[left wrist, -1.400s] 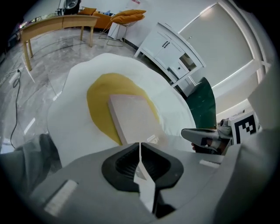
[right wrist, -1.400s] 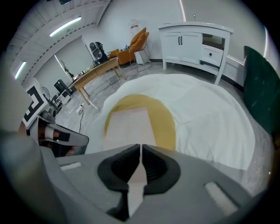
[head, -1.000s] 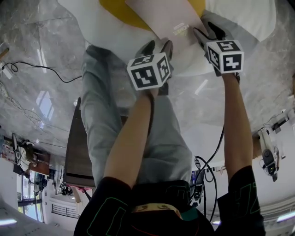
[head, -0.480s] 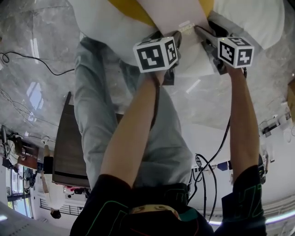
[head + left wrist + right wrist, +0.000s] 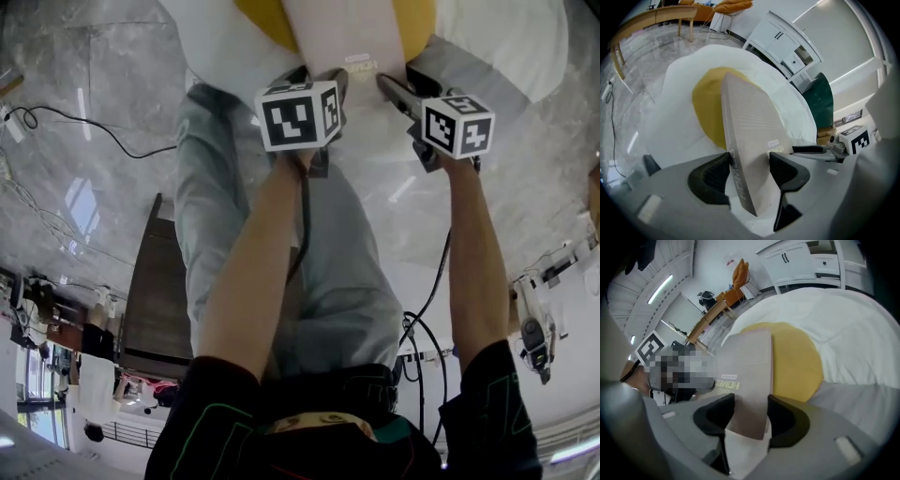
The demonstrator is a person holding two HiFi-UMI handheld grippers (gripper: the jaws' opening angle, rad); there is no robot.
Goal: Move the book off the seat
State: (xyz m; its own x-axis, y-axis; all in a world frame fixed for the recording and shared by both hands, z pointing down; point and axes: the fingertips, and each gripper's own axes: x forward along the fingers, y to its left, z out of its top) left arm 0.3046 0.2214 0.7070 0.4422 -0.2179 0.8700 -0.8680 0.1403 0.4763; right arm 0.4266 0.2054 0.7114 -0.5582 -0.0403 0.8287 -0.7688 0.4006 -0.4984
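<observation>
Gripping the near end of a book (image 5: 342, 33), the left gripper (image 5: 323, 80) and the right gripper (image 5: 392, 86) sit side by side near the top of the head view. Each is held at the end of a bare forearm. The book is pale grey-beige and lies lengthwise over a round yellow cushion (image 5: 419, 23). The cushion rests on a white seat (image 5: 216, 52). The book's near end juts past the cushion toward the person.

In the left gripper view, the book (image 5: 750, 122) runs between the left gripper's (image 5: 750, 164) jaws with its spine turned to the left. One dark pad lies against each face, so this tool pinches the book across its thickness. Its jaws have just been closing. The cushion (image 5: 705, 108) and seat (image 5: 679, 89) show behind.

In the right gripper view, a corner of the book (image 5: 750, 362) sits between the right gripper's (image 5: 751, 411) jaws. A pad presses on each side, so this tool pinches the book too. Its jaws have also just been closing. The cushion (image 5: 797, 357) lies just beyond, on the seat (image 5: 853, 333).

Lower in the head view are grey trousers (image 5: 216, 216) and a marble floor (image 5: 84, 84) with a black cable (image 5: 103, 139).
</observation>
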